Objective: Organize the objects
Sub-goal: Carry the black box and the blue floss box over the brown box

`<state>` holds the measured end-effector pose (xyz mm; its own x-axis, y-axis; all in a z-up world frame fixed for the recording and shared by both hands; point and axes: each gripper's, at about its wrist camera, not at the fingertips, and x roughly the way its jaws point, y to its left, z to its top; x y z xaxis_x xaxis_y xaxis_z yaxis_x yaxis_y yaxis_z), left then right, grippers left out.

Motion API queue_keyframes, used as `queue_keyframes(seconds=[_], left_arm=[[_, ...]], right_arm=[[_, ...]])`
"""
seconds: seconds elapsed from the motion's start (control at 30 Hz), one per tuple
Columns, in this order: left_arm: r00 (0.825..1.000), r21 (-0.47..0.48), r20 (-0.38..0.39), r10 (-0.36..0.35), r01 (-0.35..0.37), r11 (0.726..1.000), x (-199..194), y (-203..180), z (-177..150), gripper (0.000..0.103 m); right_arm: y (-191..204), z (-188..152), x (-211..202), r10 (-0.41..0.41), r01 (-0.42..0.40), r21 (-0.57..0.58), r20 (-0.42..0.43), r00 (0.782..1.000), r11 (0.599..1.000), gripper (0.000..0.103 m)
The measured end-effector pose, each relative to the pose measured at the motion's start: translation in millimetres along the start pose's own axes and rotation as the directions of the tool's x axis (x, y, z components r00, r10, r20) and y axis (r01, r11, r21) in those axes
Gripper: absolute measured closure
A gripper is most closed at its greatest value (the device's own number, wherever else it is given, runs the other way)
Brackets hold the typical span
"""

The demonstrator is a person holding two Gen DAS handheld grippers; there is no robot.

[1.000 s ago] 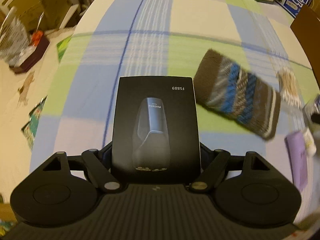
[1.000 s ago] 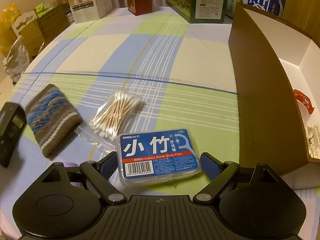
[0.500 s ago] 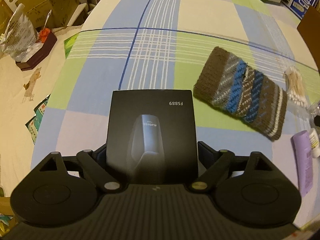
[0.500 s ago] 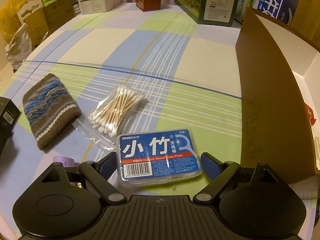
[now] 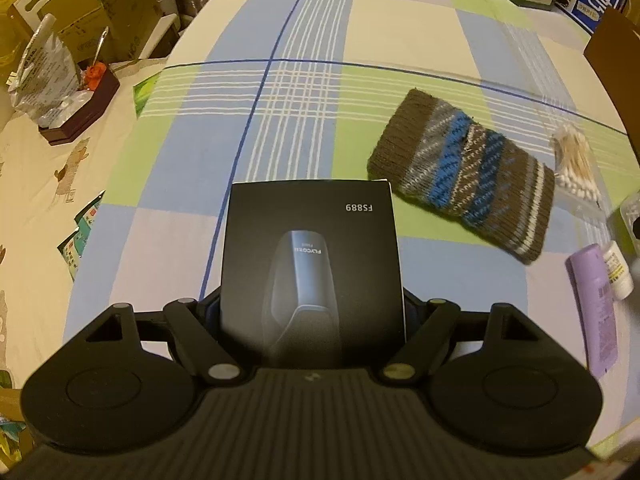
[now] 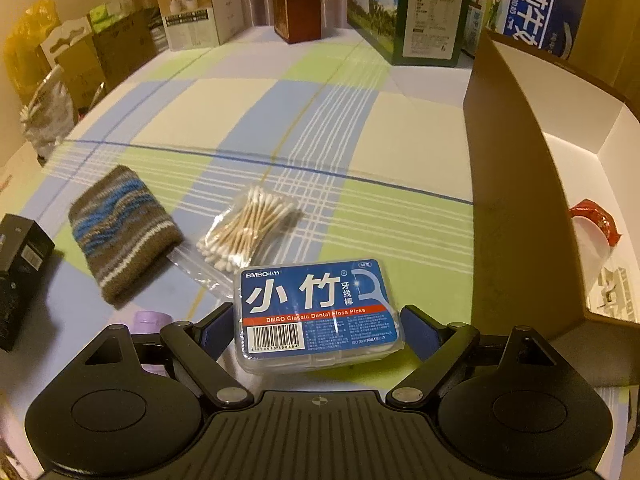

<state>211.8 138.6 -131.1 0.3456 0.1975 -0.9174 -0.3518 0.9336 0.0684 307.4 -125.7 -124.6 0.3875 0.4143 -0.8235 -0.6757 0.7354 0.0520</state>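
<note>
Left wrist view first: we see the left gripper point(image 5: 312, 312) straddling a black box point(image 5: 310, 264) printed "FS889". The box lies flat on the checked tablecloth point(image 5: 304, 92), its long axis running straight away from the camera, and the print reads upside down to us, so its top end points back toward the gripper. The jaws have just been closing, with the box between them; both fingers sit right against its 2 long edges, but we cannot tell whether the pads press on it. Just right of the box's far corner lies a striped knitted pouch point(image 5: 466, 176), long axis slanting from upper left to lower right. Beyond it, near the right edge, are a bag of cotton swabs point(image 5: 576, 168) and a purple tube point(image 5: 594, 308).

From the right wrist view, the right gripper point(image 6: 318, 328) stands wide around a blue dental floss pick case point(image 6: 316, 312). The case lies flat, long axis crosswise between the fingers, its label reading upright toward us. A gap shows on each side, so the pads are not touching it. Just behind it we see the swabs, their sticks slanting toward the upper right, and to the right stands an open brown cardboard box point(image 6: 516, 200).
</note>
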Motion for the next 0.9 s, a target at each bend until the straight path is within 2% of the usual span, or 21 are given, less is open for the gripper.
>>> queue_keyframes(seconds=[0.3,0.67,0.9], left_arm=[[0.998,0.012,0.062,-0.018,0.017,1.000,-40.1,-9.6,-4.3,0.026],[0.987,0.080,0.127,-0.103,0.093,0.992,-76.0,-48.6,4.3,0.026],[0.973,0.148,0.160,-0.168,0.144,0.978,-91.6,-78.3,15.7,0.026]], right_arm=[[0.1,-3.5,-34.4,0.063,-0.065,0.031,0.063,0.996,0.997,0.018],[-7.5,-9.8,-71.8,0.114,-0.119,0.042,0.105,0.988,0.992,0.018],[-24.6,-13.9,-101.1,0.106,-0.118,0.071,0.151,0.983,0.990,0.018]])
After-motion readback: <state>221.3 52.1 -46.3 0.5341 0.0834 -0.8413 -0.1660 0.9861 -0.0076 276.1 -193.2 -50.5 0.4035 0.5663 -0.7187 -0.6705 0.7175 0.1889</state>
